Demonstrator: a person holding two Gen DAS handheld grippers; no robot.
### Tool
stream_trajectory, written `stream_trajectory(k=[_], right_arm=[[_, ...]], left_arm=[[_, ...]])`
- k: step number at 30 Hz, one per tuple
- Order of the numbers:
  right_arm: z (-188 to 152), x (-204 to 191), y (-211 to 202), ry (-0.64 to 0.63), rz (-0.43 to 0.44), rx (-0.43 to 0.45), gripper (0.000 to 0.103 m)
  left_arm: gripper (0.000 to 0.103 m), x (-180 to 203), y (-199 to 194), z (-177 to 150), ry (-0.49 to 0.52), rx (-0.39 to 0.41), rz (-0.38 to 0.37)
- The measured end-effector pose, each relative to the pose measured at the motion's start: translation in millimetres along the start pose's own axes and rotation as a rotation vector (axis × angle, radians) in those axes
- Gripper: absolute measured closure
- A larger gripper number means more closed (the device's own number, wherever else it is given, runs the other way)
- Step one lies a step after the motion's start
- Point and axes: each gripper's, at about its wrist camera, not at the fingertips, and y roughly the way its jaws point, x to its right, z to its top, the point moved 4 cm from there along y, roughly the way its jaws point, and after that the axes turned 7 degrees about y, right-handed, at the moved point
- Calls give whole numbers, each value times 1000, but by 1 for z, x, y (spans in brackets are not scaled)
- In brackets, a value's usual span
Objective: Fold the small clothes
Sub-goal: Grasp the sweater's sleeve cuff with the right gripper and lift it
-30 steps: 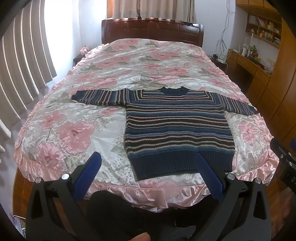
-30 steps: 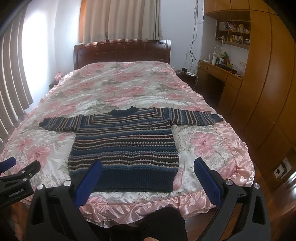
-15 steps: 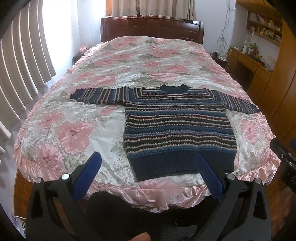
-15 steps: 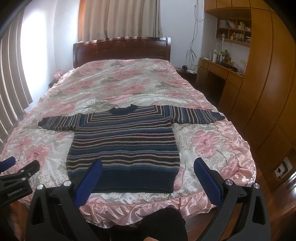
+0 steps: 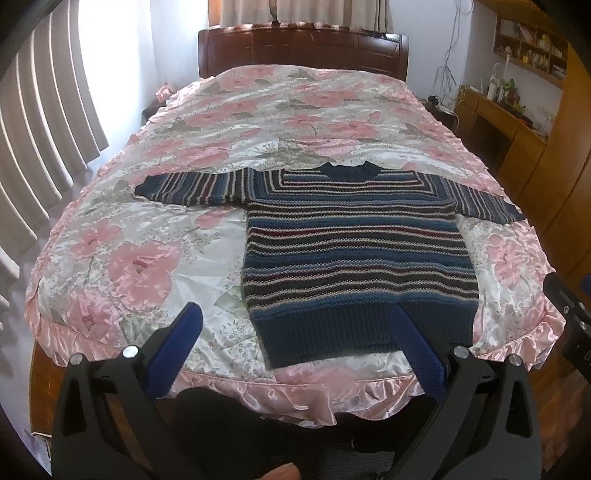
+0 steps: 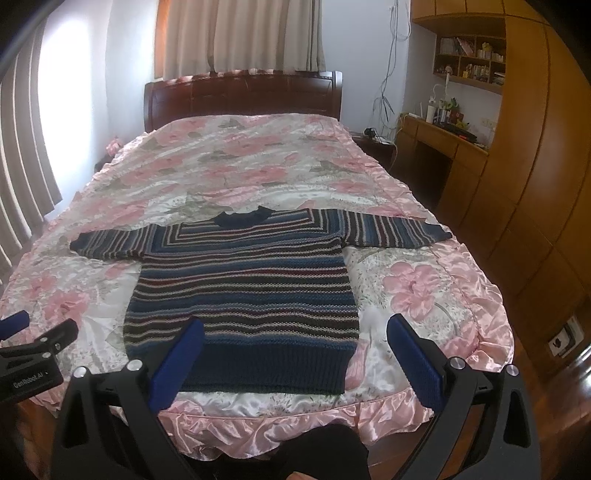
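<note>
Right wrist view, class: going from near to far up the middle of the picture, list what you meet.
Right claw → pink frill of the bedspread → striped sweater, hem nearest, collar farthest → flowered bedspread → dark wooden headboard → curtains.

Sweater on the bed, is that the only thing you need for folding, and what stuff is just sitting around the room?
For the folding:
striped sweater, spread flat
left hand-held gripper, open
right hand-held gripper, open
flowery bedspread, the surface the sweater lies on

Just sitting around:
headboard
curtains
wooden desk
wall shelf with small items
hanging cables
</note>
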Motion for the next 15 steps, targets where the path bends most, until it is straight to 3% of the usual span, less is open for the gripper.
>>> stream_trajectory(k=[5, 8, 9, 11, 12, 15], right_arm=[[8, 6, 20, -17, -3, 5, 4], [24, 26, 44, -5, 69, 85, 4], [29, 35, 60, 1, 103, 74, 4], [40, 70, 109, 92, 115, -43, 6], [48, 89, 127, 155, 136, -61, 10], [75, 168, 181, 346, 152, -45, 9]], left_arm=[[3, 1, 17, 6, -15, -13, -36], [3, -3, 37, 12, -35, -29, -81], [3, -4, 45, 15, -31, -41, -95], [3, -1, 56, 21, -12, -44, -141], [3, 1, 60, 26, 4, -30, -158], [3, 7, 69, 38, 37, 9, -149]])
